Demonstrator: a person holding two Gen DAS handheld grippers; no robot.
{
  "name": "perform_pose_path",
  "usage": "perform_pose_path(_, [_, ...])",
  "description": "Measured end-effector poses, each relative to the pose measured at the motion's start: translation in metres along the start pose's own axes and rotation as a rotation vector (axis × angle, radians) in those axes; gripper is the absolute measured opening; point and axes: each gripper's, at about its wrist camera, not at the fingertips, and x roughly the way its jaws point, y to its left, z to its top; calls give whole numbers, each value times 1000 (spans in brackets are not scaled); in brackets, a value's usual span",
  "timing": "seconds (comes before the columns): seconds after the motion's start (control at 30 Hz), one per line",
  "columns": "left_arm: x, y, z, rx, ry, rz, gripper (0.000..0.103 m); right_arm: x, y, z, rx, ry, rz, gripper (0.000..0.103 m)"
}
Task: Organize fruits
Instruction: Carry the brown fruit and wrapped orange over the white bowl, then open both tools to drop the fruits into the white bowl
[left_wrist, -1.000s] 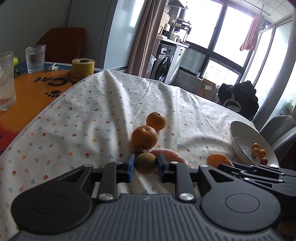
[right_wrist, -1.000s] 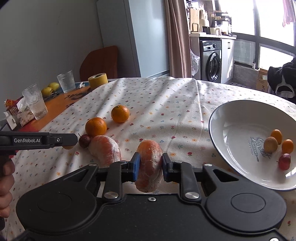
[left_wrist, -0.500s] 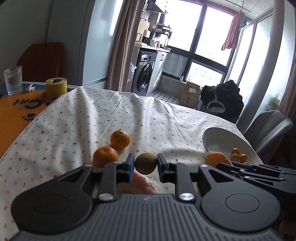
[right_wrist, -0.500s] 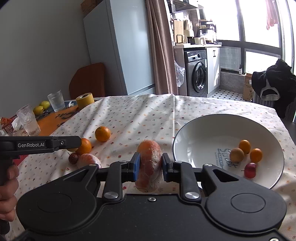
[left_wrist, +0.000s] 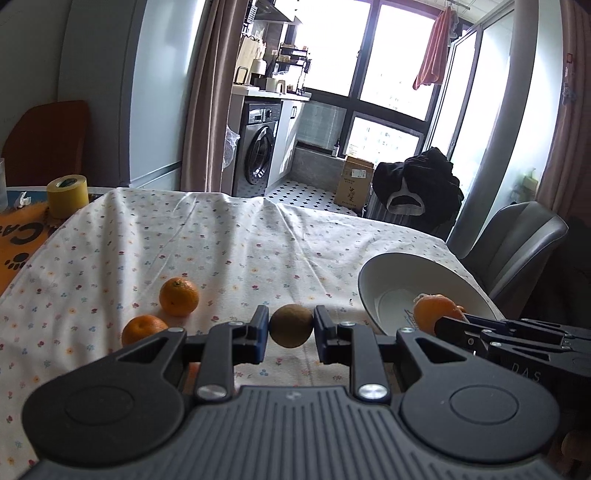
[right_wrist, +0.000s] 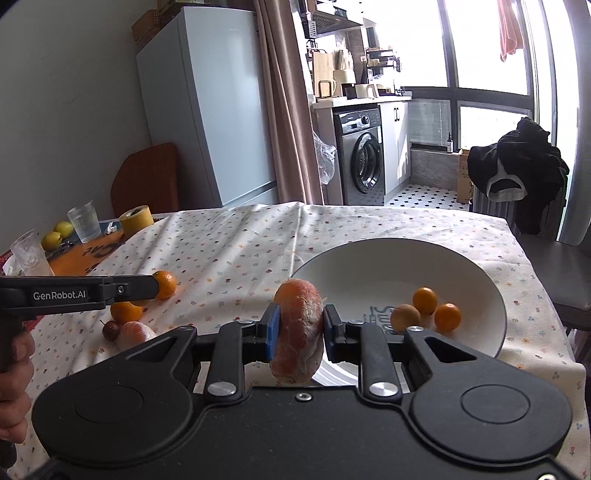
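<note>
Both grippers were mid-carry toward the white bowl. The right gripper clenched a peeled orange at the bowl's near rim; the left gripper, beside the bowl, gripped a small brown fruit. Next, each probably needed lowering inside the bowl before release.

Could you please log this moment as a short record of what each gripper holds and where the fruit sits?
left gripper: shut on small brown-green fruit, above the cloth
right gripper: shut on peeled orange piece, at the bowl's near rim
bowl: white, holds three small fruits
tablecloth: two oranges, one peeled piece, one small red fruit
</note>
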Motion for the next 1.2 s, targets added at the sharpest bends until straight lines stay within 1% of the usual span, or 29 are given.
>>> perform_pose_path(0.43, [26,-33,8,65,13,-31,24,-3,-39,-4,51,-10,-65,23])
perform_pose_path(0.67, [42,-51,9,100,34,-53,24,-2,-62,-8,95,-11,-100,23])
perform_pose_path(0.93, [59,-71,8,136,62,-73,24,2,-71,-10,105,-4,-91,22])
perform_pose_path(1.07, [68,-82,6,147,81,-96,24,5,-71,-10,104,1,-83,22])
perform_pose_path(1.1, [69,-83,6,149,79,-96,24,5,-71,-11,105,2,-80,22])
perform_pose_path(1.13, [69,-84,6,153,77,-94,27,6,-71,-11,107,2,-77,22])
perform_pose_path(1.2, [70,-84,7,150,82,-91,27,7,-70,-11,107,2,-69,22])
